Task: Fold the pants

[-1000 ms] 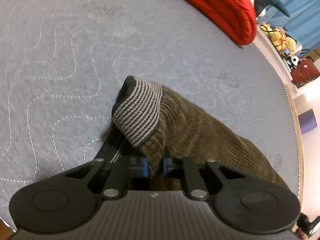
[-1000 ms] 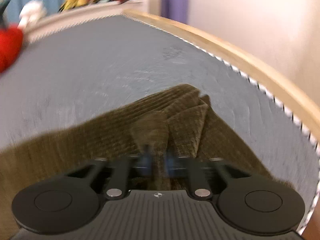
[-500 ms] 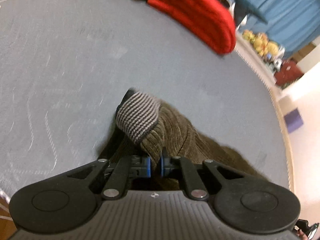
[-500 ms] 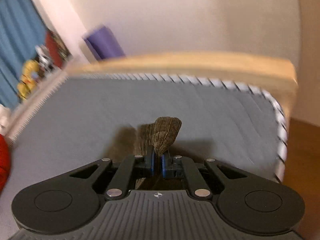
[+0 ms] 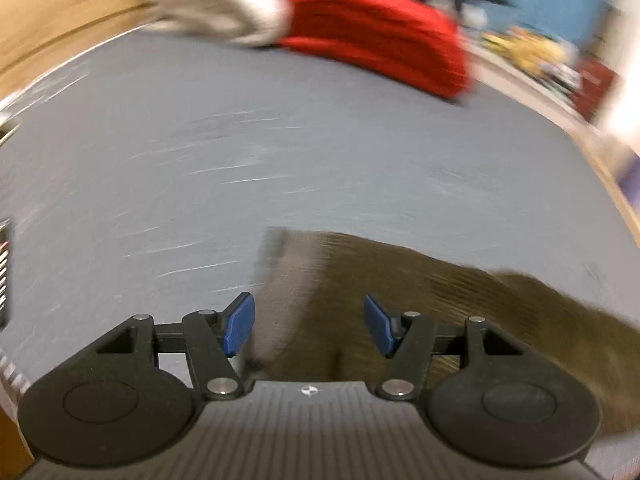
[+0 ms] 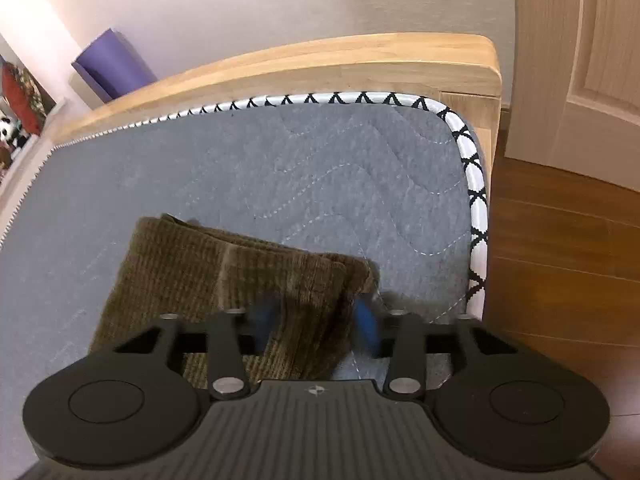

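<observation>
Now: both grips spread over loose pants

Left hand-held gripper (image 5: 309, 328) spread wide, empty; right hand-held gripper (image 6: 316, 322) also spread, pads blurred. Pants (image 6: 224, 280): olive ribbed corduroy, thick, soft, lying doubled on the grey quilted bed (image 6: 320, 168) near its corner. Risk: bulky layers may slide apart, or cloth snag a pad on withdrawal. Left view heavily blurred.

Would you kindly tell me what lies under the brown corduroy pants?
The pants rest on the grey quilted mattress pad, visible all around them. Whatever lies beneath the fabric itself is covered. Both grippers, left and right, are open above them.
</observation>
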